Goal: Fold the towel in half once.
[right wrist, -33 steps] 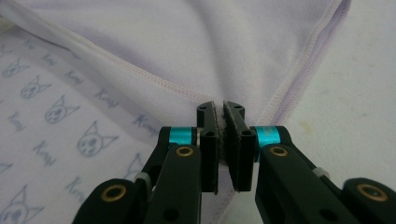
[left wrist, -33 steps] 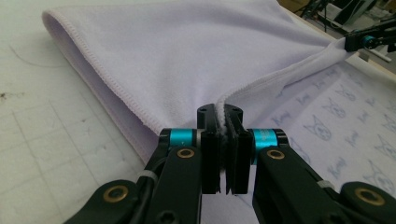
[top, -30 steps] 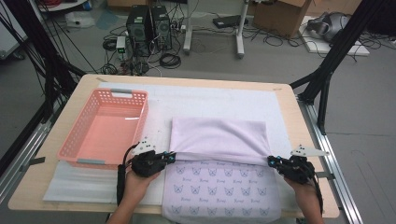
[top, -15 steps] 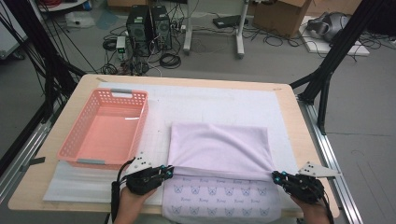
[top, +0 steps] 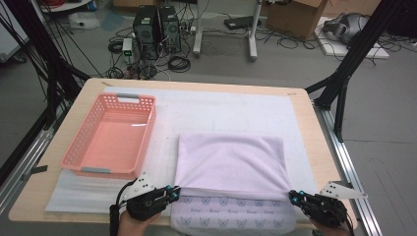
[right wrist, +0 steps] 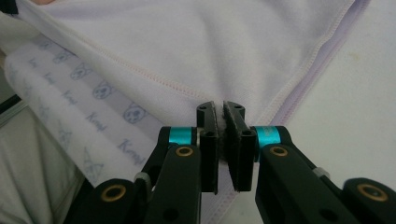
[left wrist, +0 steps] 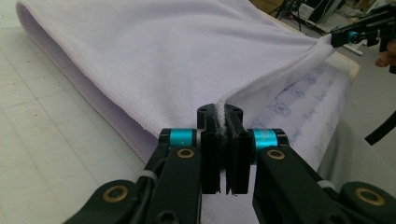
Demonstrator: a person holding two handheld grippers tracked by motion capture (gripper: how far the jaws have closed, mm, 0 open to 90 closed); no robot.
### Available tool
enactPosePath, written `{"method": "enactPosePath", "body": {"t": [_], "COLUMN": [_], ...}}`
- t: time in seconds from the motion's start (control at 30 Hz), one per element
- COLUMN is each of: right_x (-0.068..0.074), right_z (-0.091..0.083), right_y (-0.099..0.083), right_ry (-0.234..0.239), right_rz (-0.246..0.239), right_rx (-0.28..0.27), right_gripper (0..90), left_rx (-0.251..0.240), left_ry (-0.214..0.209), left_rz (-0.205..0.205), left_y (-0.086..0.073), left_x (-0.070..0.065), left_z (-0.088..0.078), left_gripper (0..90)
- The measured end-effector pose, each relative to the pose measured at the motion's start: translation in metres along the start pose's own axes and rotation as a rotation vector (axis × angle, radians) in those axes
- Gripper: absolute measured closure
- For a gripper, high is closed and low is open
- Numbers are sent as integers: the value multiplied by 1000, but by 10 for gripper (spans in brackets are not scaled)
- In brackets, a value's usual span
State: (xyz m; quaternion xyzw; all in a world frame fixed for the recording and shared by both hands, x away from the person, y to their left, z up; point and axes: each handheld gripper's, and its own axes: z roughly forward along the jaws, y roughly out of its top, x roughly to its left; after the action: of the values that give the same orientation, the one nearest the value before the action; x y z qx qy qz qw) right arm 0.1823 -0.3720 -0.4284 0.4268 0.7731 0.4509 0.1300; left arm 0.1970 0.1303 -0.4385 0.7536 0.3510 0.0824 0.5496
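Both grippers drawn back toward 6 o'clock table edge since earlier frame, folded towel edge pulled along. Table: bare room at 12 o'clock. Lilac towel: centre-right, long axis 9-to-3, printed layer at near edge. Pink basket: at 9 o'clock, apart. Left gripper, right gripper: jaws pressed together, pinching near towel corners.

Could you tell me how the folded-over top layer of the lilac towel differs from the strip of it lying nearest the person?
The top layer is plain lilac; the near strip shows a printed face with bear heads and lettering. The top layer is wide and covers most of the towel; the near strip is narrow and lies flat, uncovered. Both belong to one towel.
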Motion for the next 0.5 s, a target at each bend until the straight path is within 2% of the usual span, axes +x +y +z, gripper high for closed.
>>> {"method": "enactPosePath", "body": {"t": [0.27, 0.37, 0.5], "right_x": [14, 18, 23], "right_z": [-17, -23, -31], "right_y": [-10, -15, -22], "right_ry": [7, 14, 21], "right_rz": [-13, -4, 8], "right_rx": [-8, -2, 14], "right_gripper": [844, 845, 844], "left_rx": [11, 26, 60], "left_ry": [-26, -44, -66], "left_rz": [17, 8, 21], "left_y": [-6, -11, -18], "left_x": [-16, -23, -34], "left_z": [-15, -20, -25], "left_gripper": [858, 858, 858]}}
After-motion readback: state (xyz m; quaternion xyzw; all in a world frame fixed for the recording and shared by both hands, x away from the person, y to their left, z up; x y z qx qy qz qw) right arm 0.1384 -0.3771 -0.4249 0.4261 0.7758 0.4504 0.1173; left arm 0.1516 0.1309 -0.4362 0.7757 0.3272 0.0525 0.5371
